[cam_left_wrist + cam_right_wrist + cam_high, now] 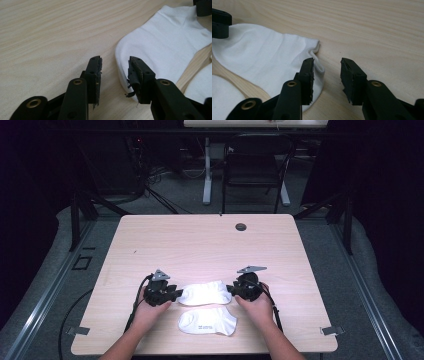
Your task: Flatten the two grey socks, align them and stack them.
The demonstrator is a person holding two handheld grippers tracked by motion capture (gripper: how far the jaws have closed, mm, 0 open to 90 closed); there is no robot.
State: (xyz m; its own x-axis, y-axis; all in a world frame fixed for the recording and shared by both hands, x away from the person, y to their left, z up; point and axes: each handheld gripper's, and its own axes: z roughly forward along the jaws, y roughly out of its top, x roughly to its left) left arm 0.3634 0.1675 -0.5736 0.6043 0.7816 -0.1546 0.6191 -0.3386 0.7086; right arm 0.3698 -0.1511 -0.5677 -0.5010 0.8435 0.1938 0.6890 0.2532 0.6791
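Dark room; black chair (256,167) behind wooden table (200,240); grey floor (45,265).

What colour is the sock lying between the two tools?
Plain white. The sock shows best in the right gripper view, lying on the pale wood table.

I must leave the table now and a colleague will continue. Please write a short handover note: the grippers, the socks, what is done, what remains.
Left hand-held gripper: open, at the toe end of the far white ankle sock, gripping nothing.
Right hand-held gripper: open, at the cuff end of the same sock; cuff edge lies by one jaw, not pinched.
Second white ankle sock: flat, just nearer the person, a strip of wooden table between the two.
Done: both socks lie flat, side by side.
Left: probably grip the far sock at both ends and lay it on the near one to pair them.
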